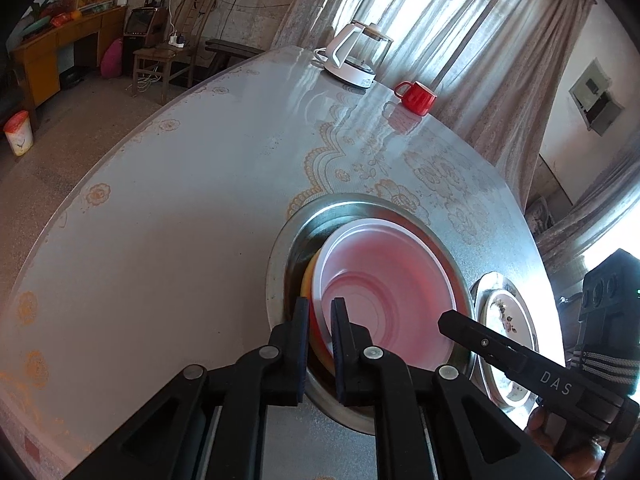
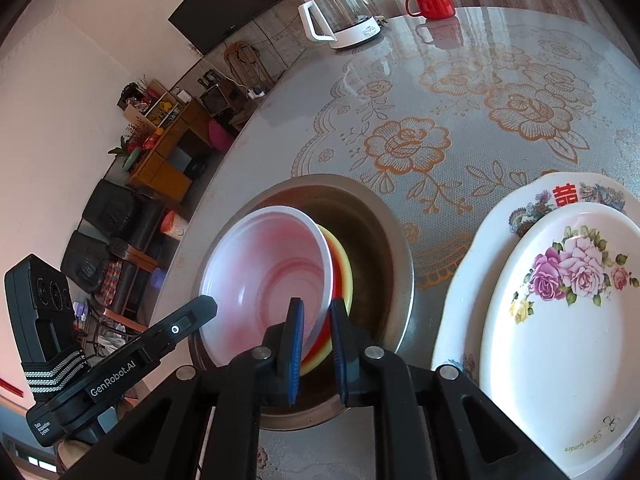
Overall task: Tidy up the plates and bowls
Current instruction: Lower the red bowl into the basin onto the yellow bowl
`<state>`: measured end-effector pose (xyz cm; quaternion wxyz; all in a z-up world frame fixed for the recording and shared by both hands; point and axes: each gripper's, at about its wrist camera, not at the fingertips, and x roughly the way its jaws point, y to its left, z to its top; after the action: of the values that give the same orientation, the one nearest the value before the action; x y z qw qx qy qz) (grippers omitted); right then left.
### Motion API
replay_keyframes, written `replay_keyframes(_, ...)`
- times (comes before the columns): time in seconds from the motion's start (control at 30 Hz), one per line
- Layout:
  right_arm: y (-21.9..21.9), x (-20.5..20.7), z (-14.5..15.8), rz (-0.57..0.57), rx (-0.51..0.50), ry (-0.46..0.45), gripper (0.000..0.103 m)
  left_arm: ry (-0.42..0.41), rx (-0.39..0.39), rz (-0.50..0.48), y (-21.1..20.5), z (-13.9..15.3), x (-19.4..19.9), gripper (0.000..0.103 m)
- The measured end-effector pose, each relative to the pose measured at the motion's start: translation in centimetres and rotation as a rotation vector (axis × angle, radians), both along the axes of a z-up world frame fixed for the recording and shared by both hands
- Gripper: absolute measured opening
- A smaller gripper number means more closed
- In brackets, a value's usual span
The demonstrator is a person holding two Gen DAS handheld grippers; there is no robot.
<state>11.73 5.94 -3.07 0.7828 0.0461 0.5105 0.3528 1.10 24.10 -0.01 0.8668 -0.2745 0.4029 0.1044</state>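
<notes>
A white plastic bowl is nested in a red bowl and a yellow bowl. The stack leans tilted inside a steel basin on the round table. My left gripper is shut on the near rim of the stack, one finger inside and one outside. My right gripper clamps the stacked rims at another spot. Each gripper shows from the side in the other's view. Right of the basin, a rose-printed plate lies on a larger patterned plate.
A white-based glass kettle and a red mug stand at the table's far side. The table is covered by a lace-patterned cloth under a glossy sheet. Its edge curves away on the left, with floor, a chair and cabinets beyond.
</notes>
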Motion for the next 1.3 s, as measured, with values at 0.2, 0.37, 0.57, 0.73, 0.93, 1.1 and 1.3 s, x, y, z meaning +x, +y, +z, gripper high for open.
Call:
replay_keyframes(0.2, 0.3, 0.0, 0.2, 0.007, -0.038, -0.048, 0.013, -0.005, 0.062, 0.0, -0.5, 0.3, 0.1, 0.014)
replay_keyframes(0.37, 0.7, -0.4, 0.6, 0.005, -0.105, -0.142, 0.011, 0.008, 0.141, -0.037, -1.7, 0.0, 0.6, 0.017)
replay_keyframes(0.57, 0.8, -0.4, 0.7, 0.012, -0.144, -0.183, 0.017, 0.006, 0.189, -0.031, -1.9, 0.0, 0.9, 0.017)
replay_keyframes(0.73, 0.9, -0.3, 0.5, 0.012, -0.146, -0.198, 0.018, -0.008, 0.224, -0.039, -2.4, 0.0, 0.8, 0.017)
replay_keyframes(0.93, 1.8, -0.6, 0.4, 0.023, -0.196, -0.261, 0.015, -0.05, 0.257, -0.043, -2.6, 0.2, 0.1, 0.025)
replay_keyframes(1.1, 1.8, -0.5, 0.3, 0.018, -0.206, -0.267, 0.014, -0.082, 0.243, -0.031, -2.2, 0.5, -0.5, 0.025)
replay_keyframes(1.3, 0.9, -1.2, 0.9, 0.019, -0.164, -0.244, 0.02, -0.112, 0.226, 0.012, -1.5, 1.1, -1.4, 0.025)
